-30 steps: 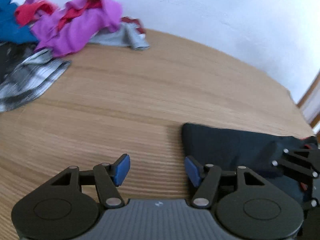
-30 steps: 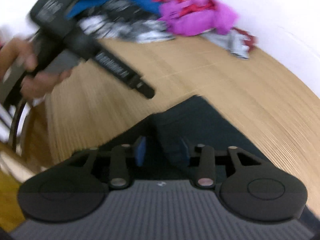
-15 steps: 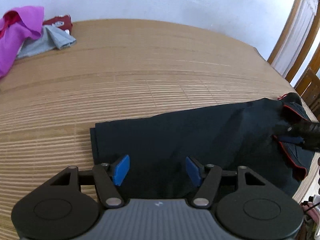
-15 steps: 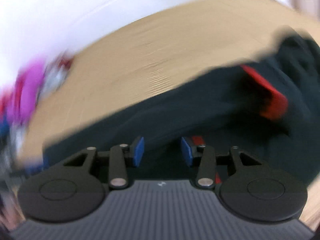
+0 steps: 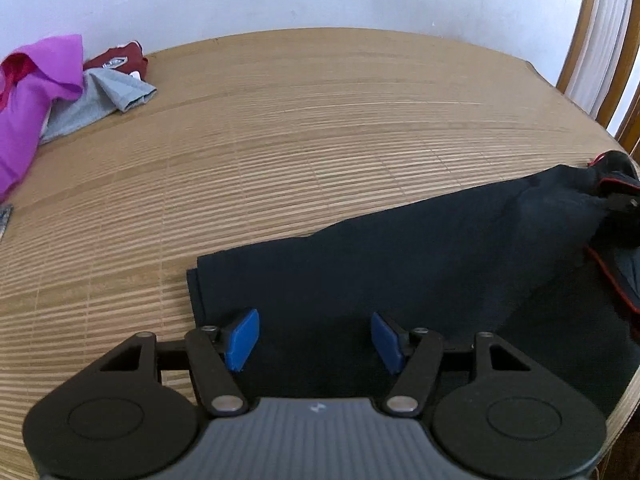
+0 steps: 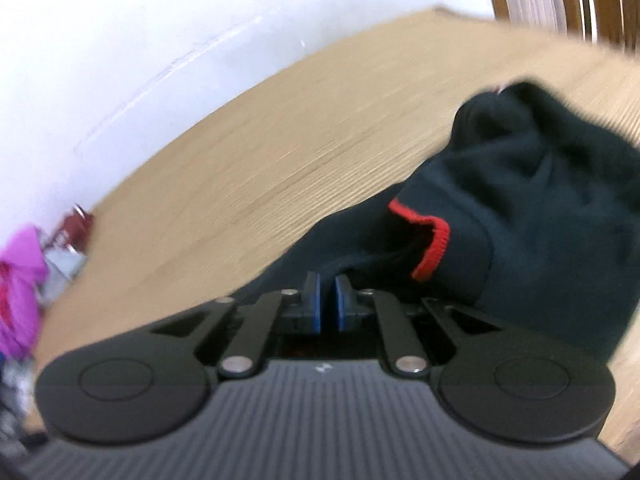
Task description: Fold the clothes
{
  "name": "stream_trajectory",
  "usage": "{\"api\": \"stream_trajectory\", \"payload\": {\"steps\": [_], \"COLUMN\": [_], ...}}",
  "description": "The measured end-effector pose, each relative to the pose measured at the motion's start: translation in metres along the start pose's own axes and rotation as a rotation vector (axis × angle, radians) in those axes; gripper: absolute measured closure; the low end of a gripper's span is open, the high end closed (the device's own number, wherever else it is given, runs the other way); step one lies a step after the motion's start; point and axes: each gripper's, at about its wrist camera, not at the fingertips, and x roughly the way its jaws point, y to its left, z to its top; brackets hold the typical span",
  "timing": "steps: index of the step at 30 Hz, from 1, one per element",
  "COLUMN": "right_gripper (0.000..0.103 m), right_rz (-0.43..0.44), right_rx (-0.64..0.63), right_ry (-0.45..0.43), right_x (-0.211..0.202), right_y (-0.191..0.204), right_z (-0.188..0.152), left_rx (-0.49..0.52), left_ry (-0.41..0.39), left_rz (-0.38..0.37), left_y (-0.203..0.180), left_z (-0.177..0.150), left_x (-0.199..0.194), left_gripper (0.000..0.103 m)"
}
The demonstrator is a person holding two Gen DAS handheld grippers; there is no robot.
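A dark navy garment (image 5: 400, 264) with red trim (image 6: 434, 240) lies stretched across the near right of the bamboo-mat table (image 5: 300, 120). My left gripper (image 5: 314, 336) hovers open over the garment's left hem, its blue pads apart with only flat cloth below them. My right gripper (image 6: 327, 292) is closing its jaws on a fold of the dark garment (image 6: 540, 208) near the red-trimmed opening, and the pads pinch the cloth. That end of the garment is bunched up and lifted. In the left wrist view the right gripper (image 5: 622, 202) shows at the far right edge.
A heap of other clothes sits at the far left: a purple garment (image 5: 28, 108), a grey one (image 5: 100, 96) and a maroon one (image 5: 120, 62). A white wall backs the table. Wooden chair slats (image 5: 592, 40) stand at the right, past the table edge.
My right gripper swung and rolled to the garment's red-trimmed end and closed on a fold. My left gripper moved from beside the hem to over it, staying open.
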Motion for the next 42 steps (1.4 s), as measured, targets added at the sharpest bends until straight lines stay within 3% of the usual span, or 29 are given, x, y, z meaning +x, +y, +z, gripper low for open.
{"api": "stream_trajectory", "payload": {"steps": [2, 5, 7, 10, 12, 15, 19, 22, 23, 25, 29, 32, 34, 39, 42], "right_gripper": [0.092, 0.093, 0.091, 0.088, 0.076, 0.067, 0.066, 0.066, 0.068, 0.091, 0.093, 0.096, 0.094, 0.069, 0.066], "right_rz": [-0.035, -0.043, -0.044, 0.026, 0.047, 0.052, 0.102, 0.139, 0.127, 0.064, 0.012, 0.01, 0.027, 0.054, 0.063], "right_rx": [-0.058, -0.056, -0.066, -0.06, 0.017, 0.203, 0.471, 0.567, 0.552, 0.478, 0.336, 0.238, 0.199, 0.124, -0.012], "right_ry": [0.006, 0.083, 0.083, 0.076, 0.1, 0.128, 0.142, 0.151, 0.144, 0.11, 0.079, 0.14, 0.136, 0.143, 0.129], "right_x": [-0.005, -0.003, -0.005, -0.013, -0.009, 0.001, 0.01, 0.018, 0.021, 0.018, -0.004, 0.0, -0.001, -0.028, -0.055], "right_y": [-0.003, -0.017, -0.015, -0.01, -0.011, -0.025, -0.049, -0.057, -0.055, -0.047, -0.037, -0.039, -0.039, -0.032, -0.028], "right_z": [-0.004, -0.011, -0.015, -0.015, -0.011, -0.009, -0.011, -0.009, -0.008, -0.007, -0.012, -0.026, -0.028, -0.029, -0.032], "left_rx": [-0.014, -0.006, -0.006, 0.0, 0.003, 0.004, 0.007, 0.007, 0.005, 0.003, -0.007, 0.009, 0.004, 0.005, -0.003], "left_ry": [0.0, 0.0, 0.001, 0.006, 0.005, 0.002, 0.004, 0.003, 0.003, 0.002, -0.008, -0.021, -0.021, -0.018, 0.006], "left_rz": [-0.003, 0.013, 0.022, 0.02, 0.021, 0.02, 0.016, 0.021, 0.023, 0.031, 0.04, 0.049, 0.05, 0.053, 0.066], "left_y": [0.002, 0.004, 0.005, 0.005, 0.006, 0.007, 0.008, 0.008, 0.007, 0.007, 0.011, 0.008, 0.009, 0.009, 0.005], "left_z": [0.002, 0.003, 0.004, 0.005, 0.005, 0.005, 0.005, 0.005, 0.005, 0.005, 0.005, 0.005, 0.005, 0.006, 0.008], "left_x": [0.001, 0.001, 0.002, 0.003, 0.003, 0.003, 0.003, 0.003, 0.003, 0.003, 0.004, 0.005, 0.006, 0.006, 0.001], "left_gripper": [0.038, 0.038, 0.038, 0.037, 0.037, 0.037, 0.037, 0.037, 0.036, 0.036, 0.036, 0.035, 0.035, 0.035, 0.036]}}
